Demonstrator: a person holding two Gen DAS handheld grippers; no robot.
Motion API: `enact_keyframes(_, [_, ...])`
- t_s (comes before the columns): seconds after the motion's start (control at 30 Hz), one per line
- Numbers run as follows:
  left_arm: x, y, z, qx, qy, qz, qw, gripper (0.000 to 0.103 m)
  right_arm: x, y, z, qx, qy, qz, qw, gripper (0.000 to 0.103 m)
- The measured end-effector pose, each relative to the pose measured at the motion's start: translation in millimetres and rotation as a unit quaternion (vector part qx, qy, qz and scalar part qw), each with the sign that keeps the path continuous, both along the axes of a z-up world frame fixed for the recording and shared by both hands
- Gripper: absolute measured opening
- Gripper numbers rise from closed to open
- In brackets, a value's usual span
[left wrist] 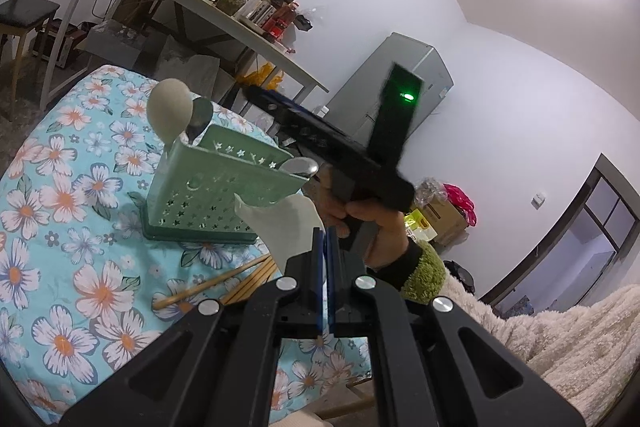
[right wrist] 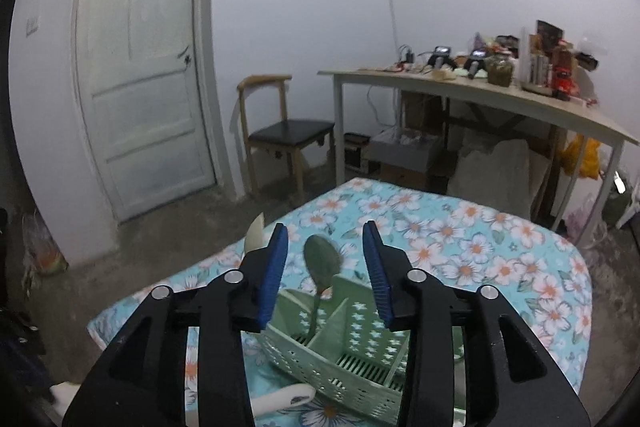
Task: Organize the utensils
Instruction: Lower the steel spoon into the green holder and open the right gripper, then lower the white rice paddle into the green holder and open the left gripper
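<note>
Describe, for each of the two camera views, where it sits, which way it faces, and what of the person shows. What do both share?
Left wrist: on the shut left gripper, facing across the floral tablecloth to the green utensil caddy; a hand holding the right gripper shows.
Right wrist: on the open right gripper, facing down over the caddy toward the door; no hand shows.
Shared: caddy, tablecloth, cluttered desk.

We are seeing a perforated green plastic caddy (right wrist: 352, 339) sitting on smooth floral cloth (left wrist: 60, 187). A glossy metal spoon (right wrist: 322, 261) is gleaming inside it, while matt wooden chopsticks (left wrist: 224, 281) are lying beside its base.
</note>
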State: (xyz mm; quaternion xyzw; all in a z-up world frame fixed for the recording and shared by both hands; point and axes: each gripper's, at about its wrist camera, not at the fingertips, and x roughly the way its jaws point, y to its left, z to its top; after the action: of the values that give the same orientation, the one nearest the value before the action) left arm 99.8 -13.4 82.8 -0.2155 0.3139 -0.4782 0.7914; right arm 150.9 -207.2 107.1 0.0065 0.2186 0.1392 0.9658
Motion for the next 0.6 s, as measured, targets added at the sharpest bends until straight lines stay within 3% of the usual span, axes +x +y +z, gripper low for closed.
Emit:
enact_keyframes(0.37, [31, -9, 40, -0.054, 0.001, -0.044, 0.9976, 0.001, -86, -51, 42, 0.048, -0.066, -0.106, 0.991, 0.042])
enact_keyframes(0.6, [78, -33, 51, -0.065, 0.069, -0.068, 0.9932, 0.001, -131, -78, 41, 0.089, -0.07, -0.16, 0.981, 0.042])
